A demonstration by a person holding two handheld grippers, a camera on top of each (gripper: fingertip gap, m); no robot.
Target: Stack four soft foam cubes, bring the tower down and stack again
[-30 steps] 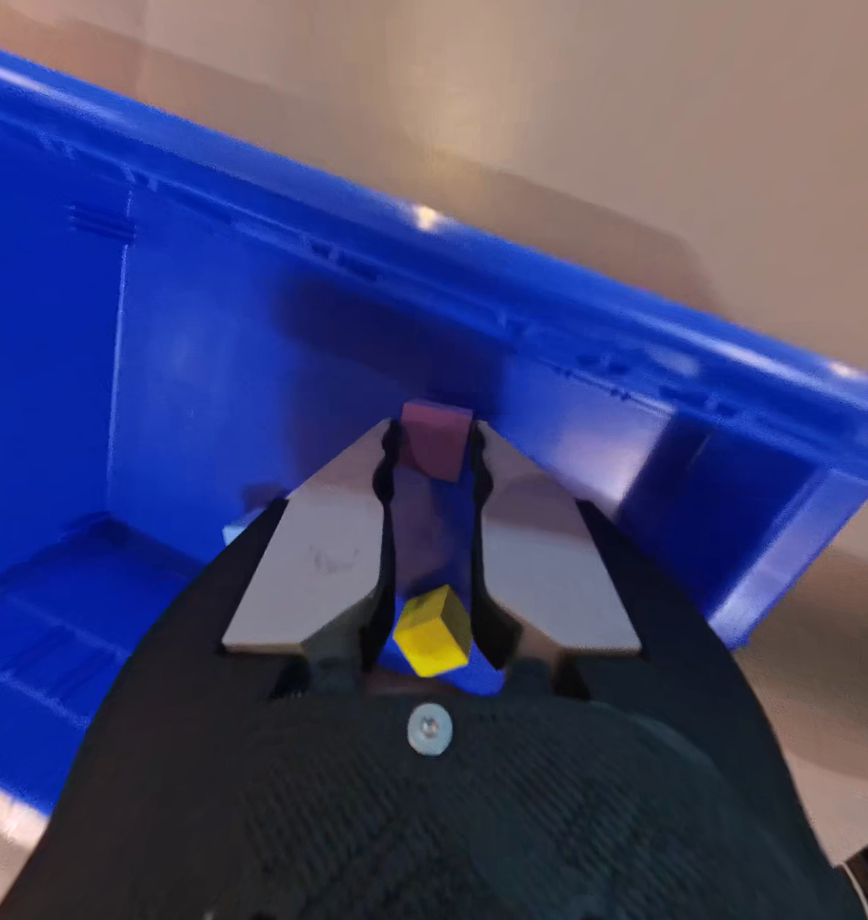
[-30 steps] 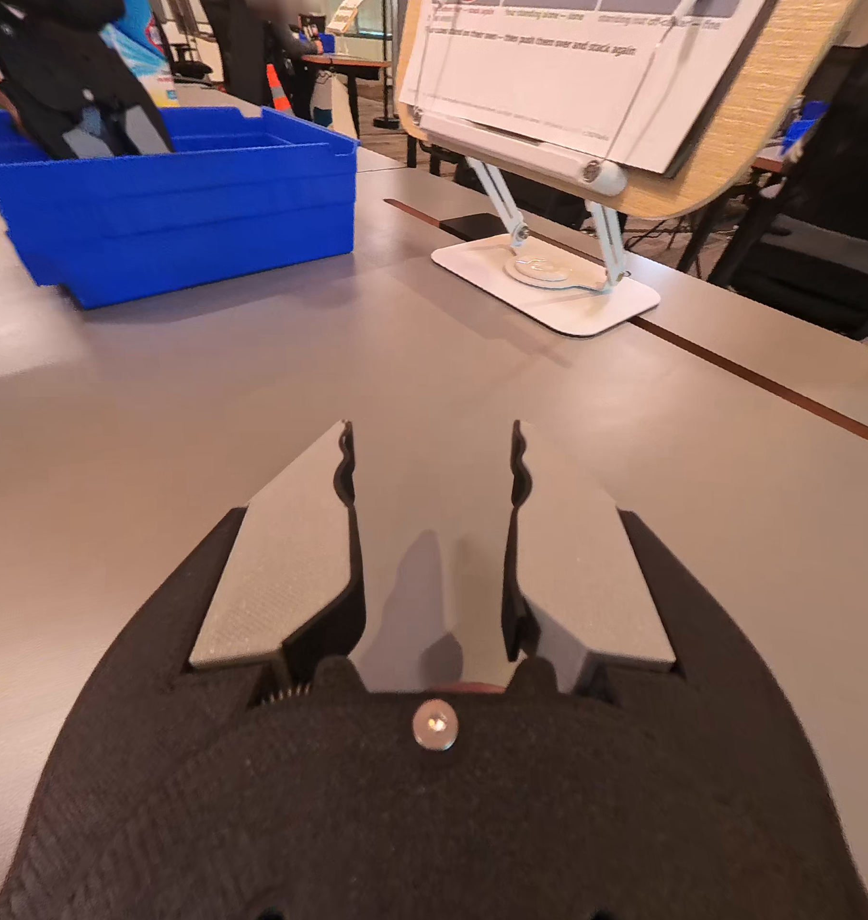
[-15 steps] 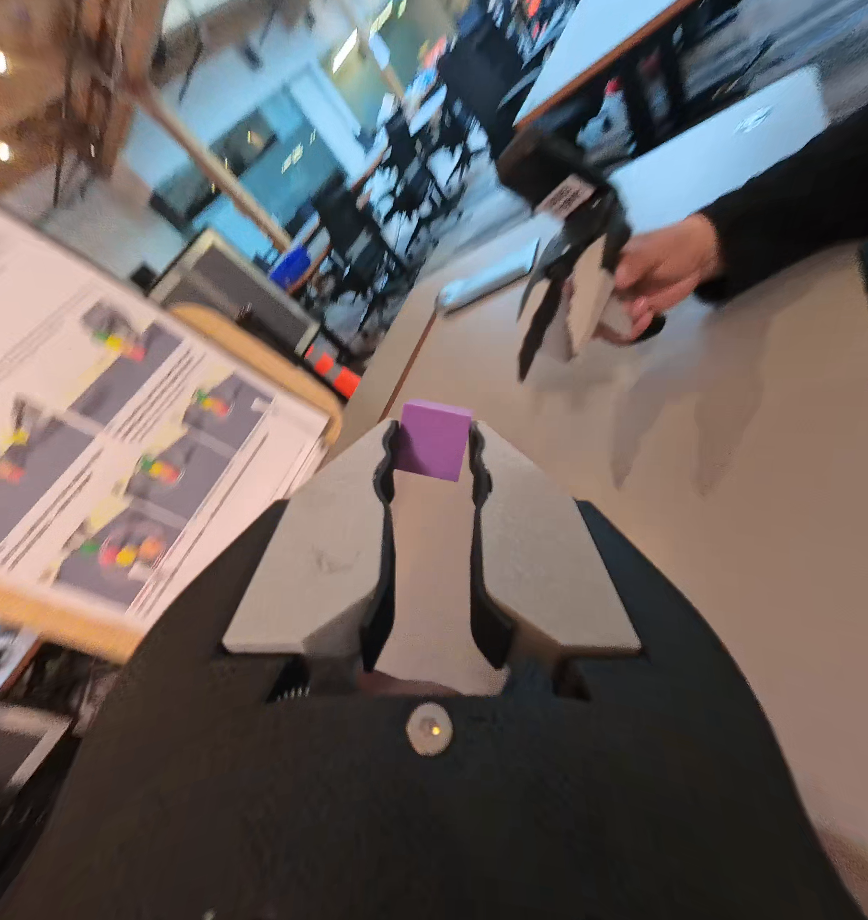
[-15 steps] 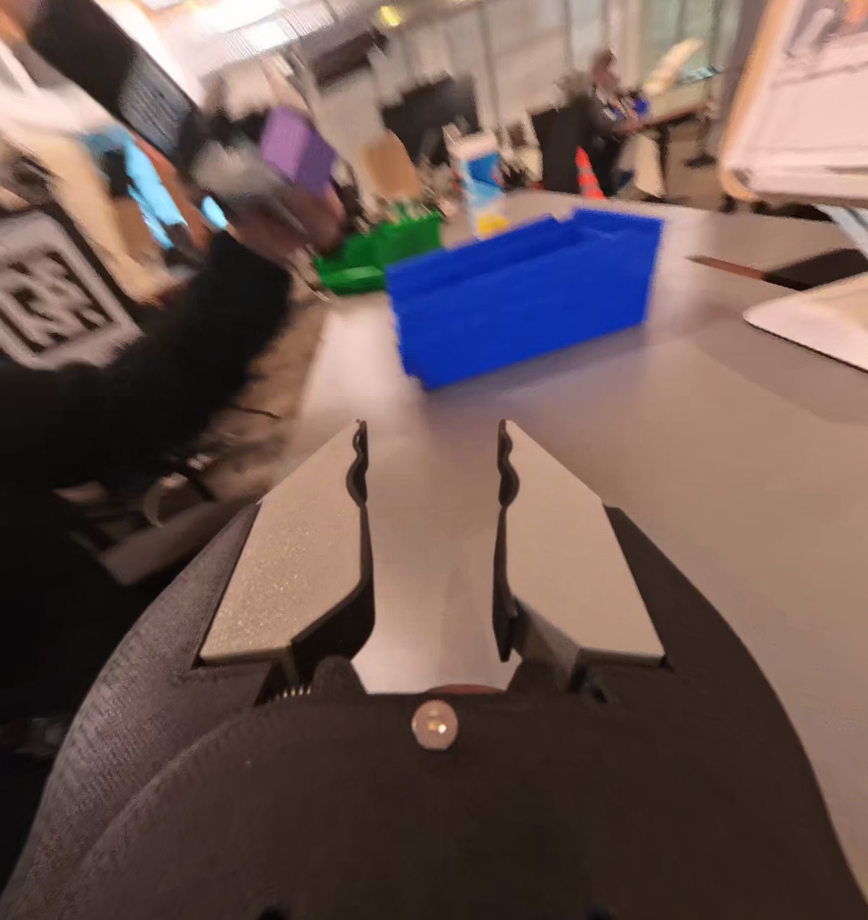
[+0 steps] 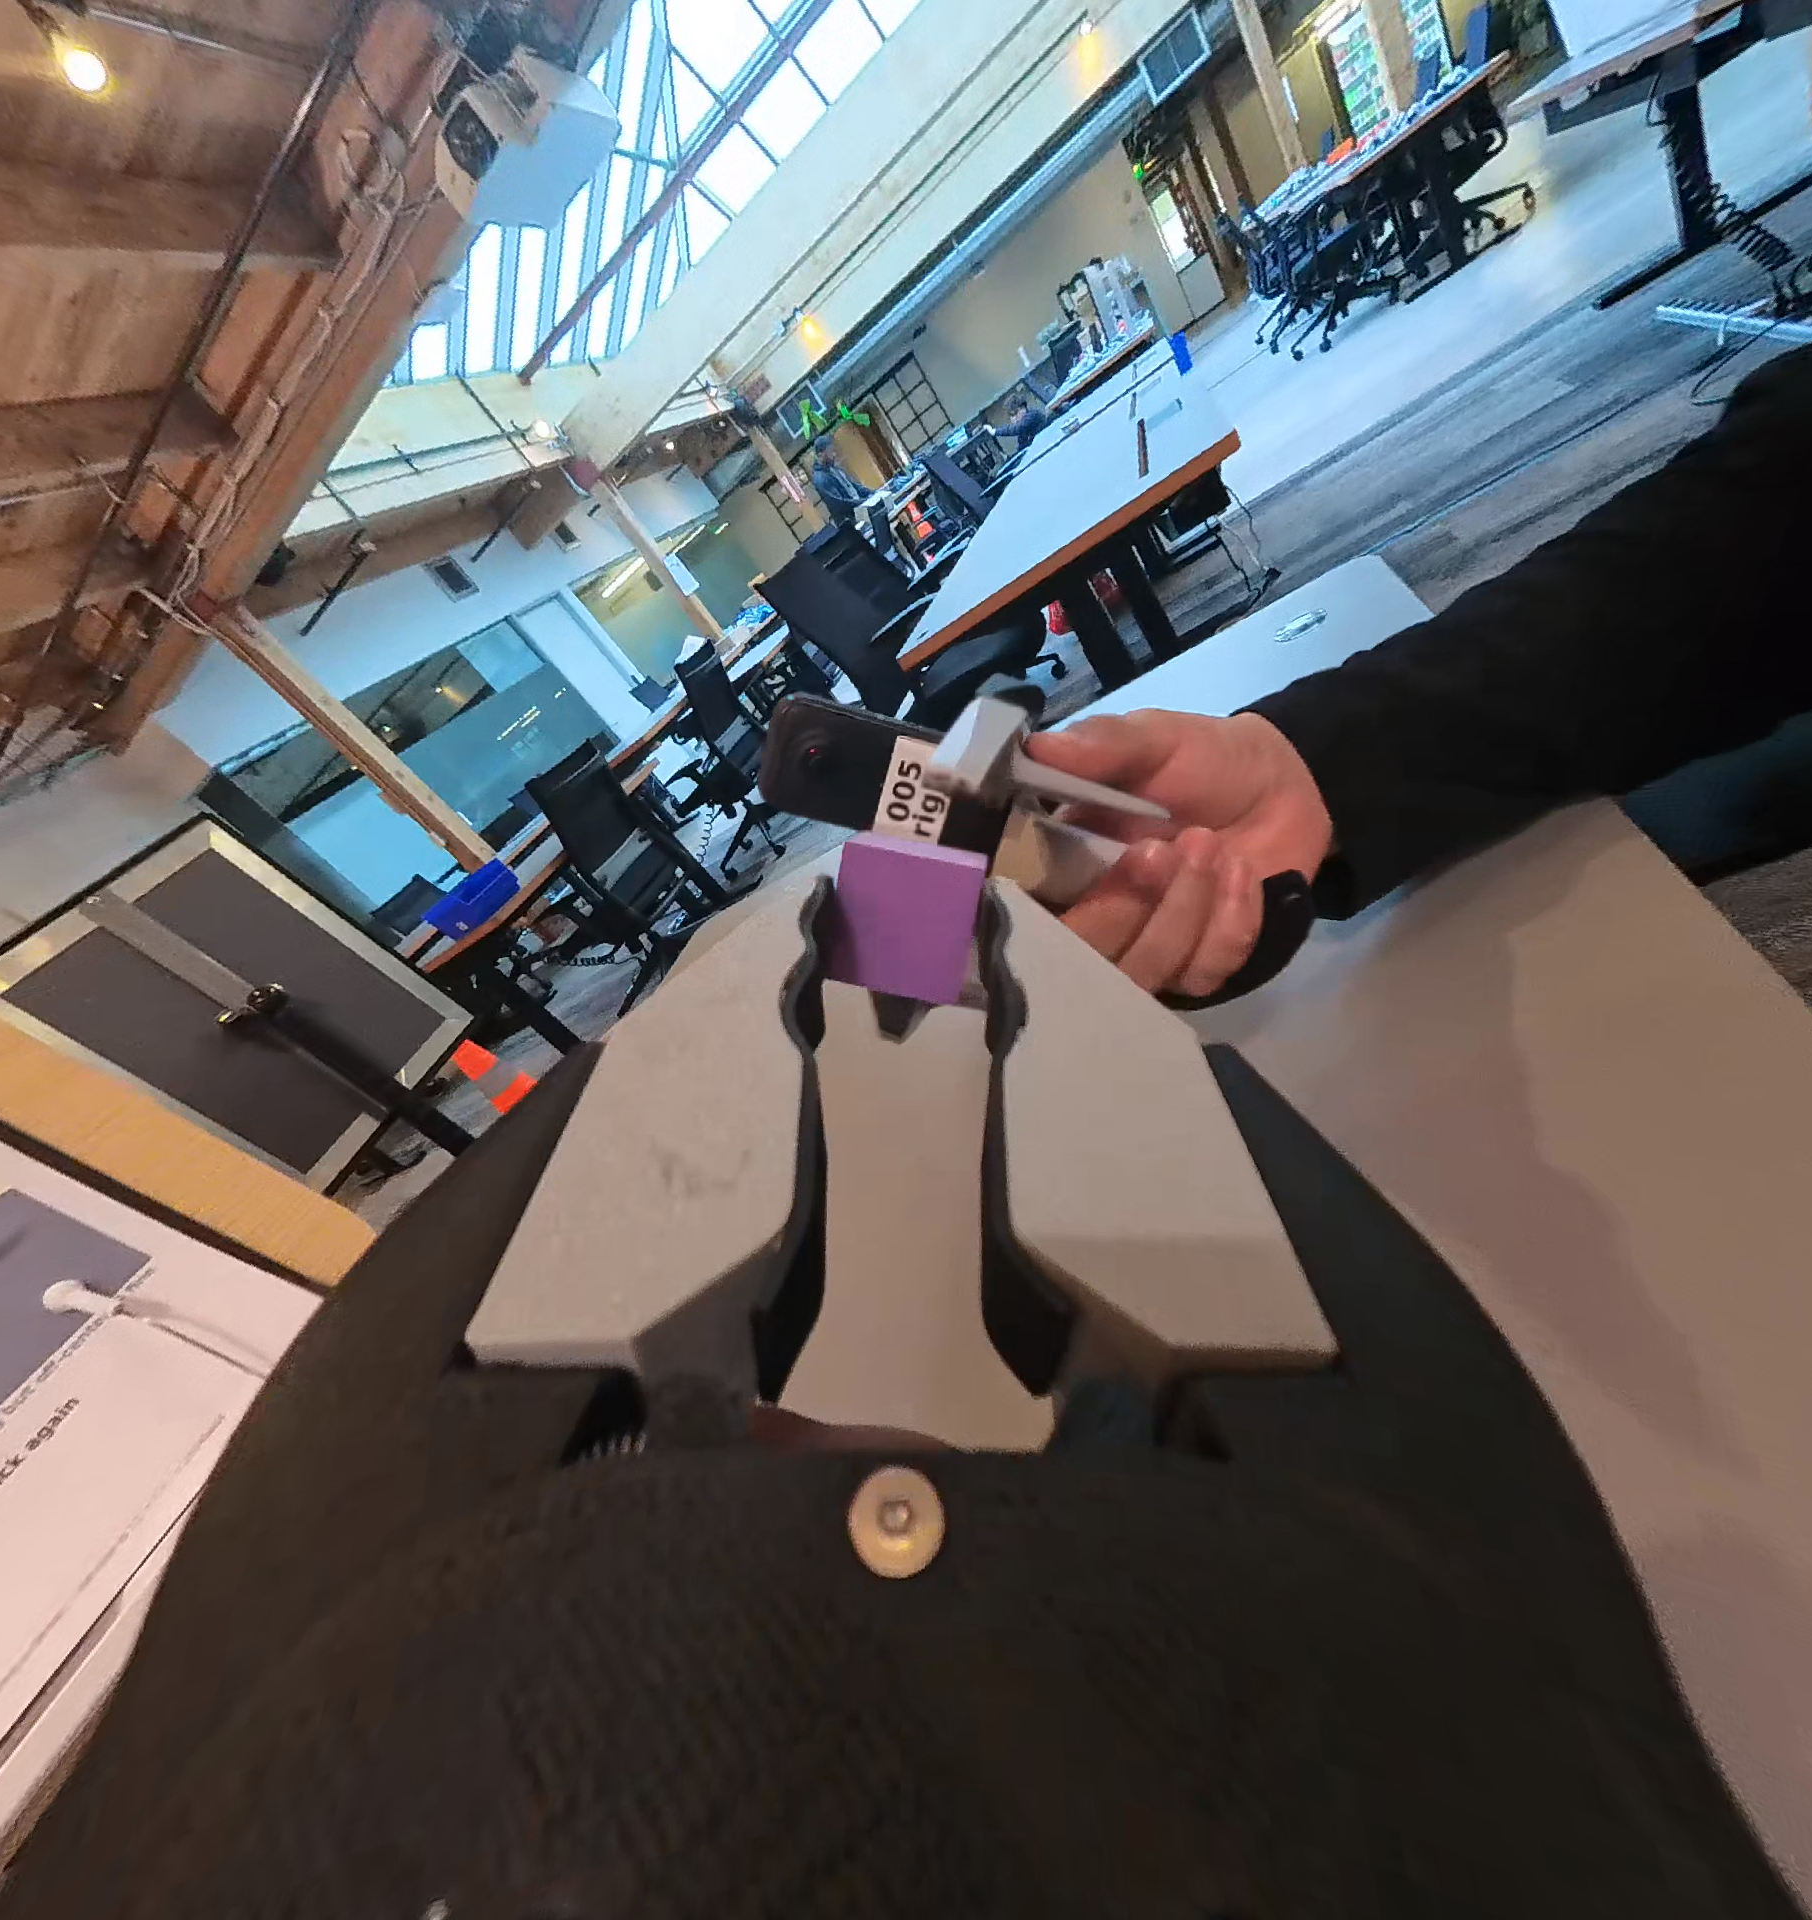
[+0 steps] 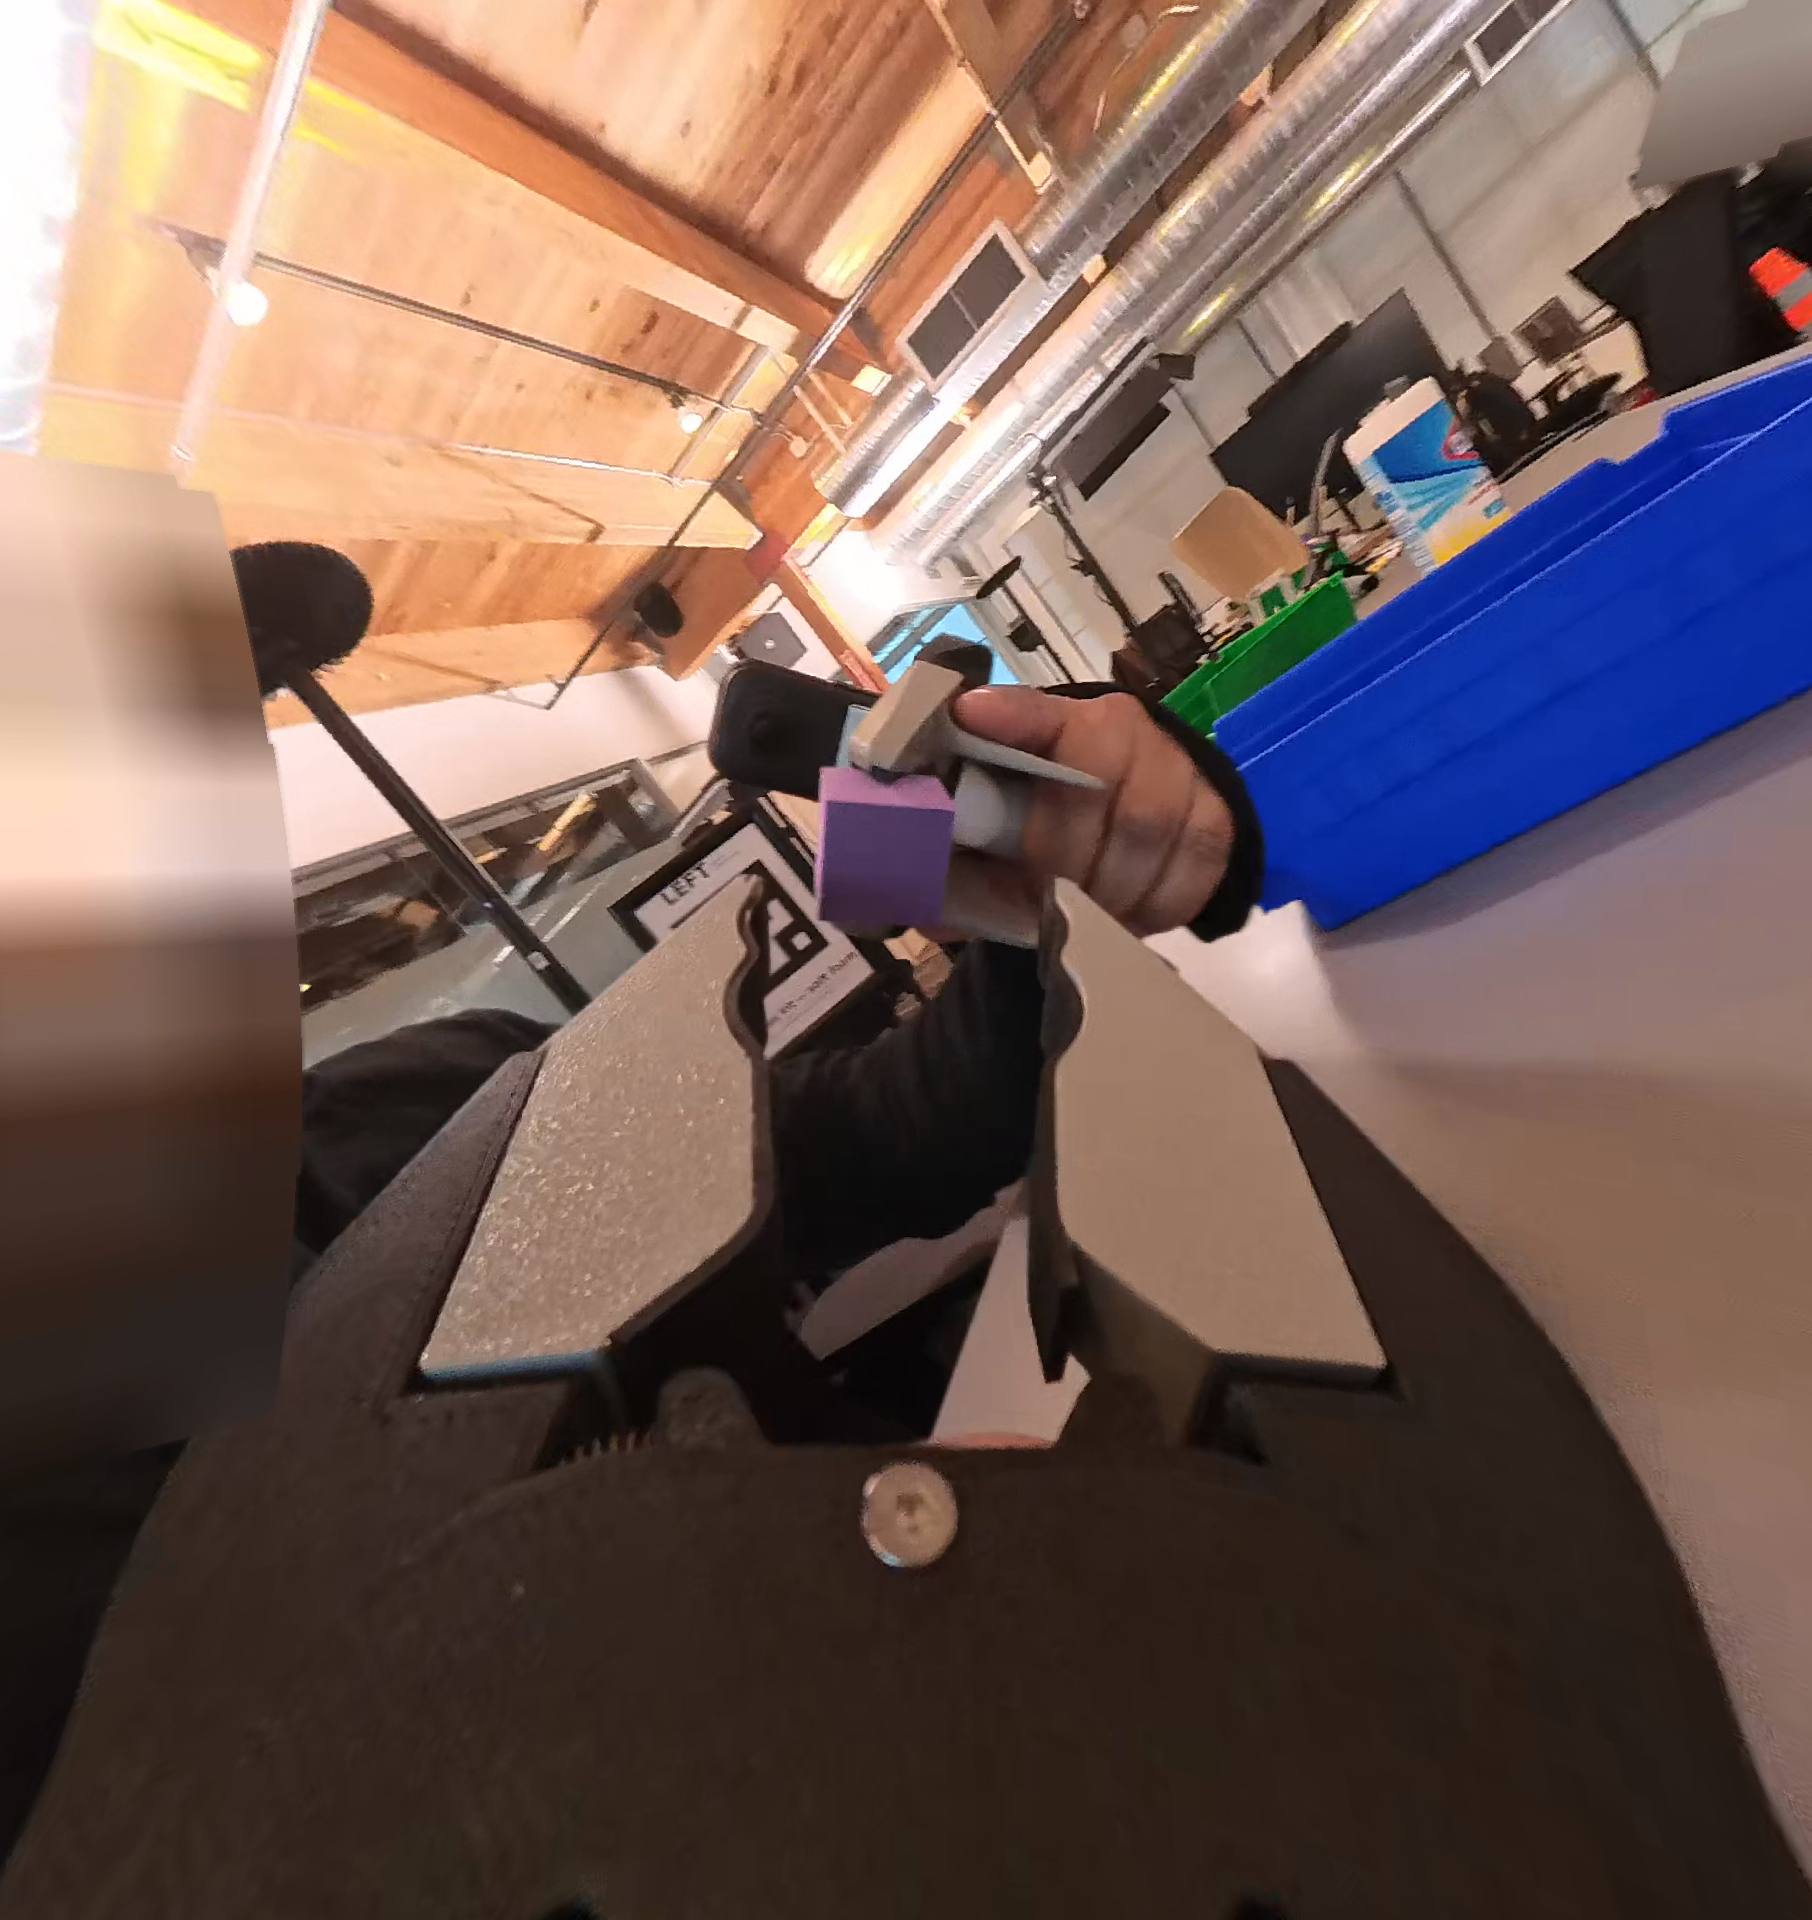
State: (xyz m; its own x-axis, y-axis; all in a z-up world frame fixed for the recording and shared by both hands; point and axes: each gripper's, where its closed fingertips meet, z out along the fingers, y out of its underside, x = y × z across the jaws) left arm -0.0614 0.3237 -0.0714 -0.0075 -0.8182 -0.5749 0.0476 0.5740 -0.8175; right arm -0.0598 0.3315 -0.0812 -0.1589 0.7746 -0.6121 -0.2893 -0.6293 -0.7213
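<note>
My left gripper (image 5: pixel 900 940) is shut on a purple foam cube (image 5: pixel 902 925), held at the fingertips in the air above the grey table (image 5: pixel 1504 1143). My right gripper (image 6: pixel 897 966) is open and empty. The two grippers face each other, tilted upward. In the left wrist view the right gripper (image 5: pixel 1016 821) shows just beyond the cube, held by a hand (image 5: pixel 1214 842). In the right wrist view the cube (image 6: pixel 881 862) hangs just past my right fingertips, gripped by the left gripper (image 6: pixel 933 810). No other cubes are in view.
A blue bin (image 6: pixel 1556 727) stands on the table at the right of the right wrist view, with a green bin (image 6: pixel 1266 644) behind it. A board with printed sheets (image 5: pixel 102 1403) is at the lower left of the left wrist view. The tips of both grippers are at nearly the same place.
The left gripper lifted the purple cube out of the blue bin and swung it toward the right gripper. The right gripper turned left and tilted up to face it, still open.
</note>
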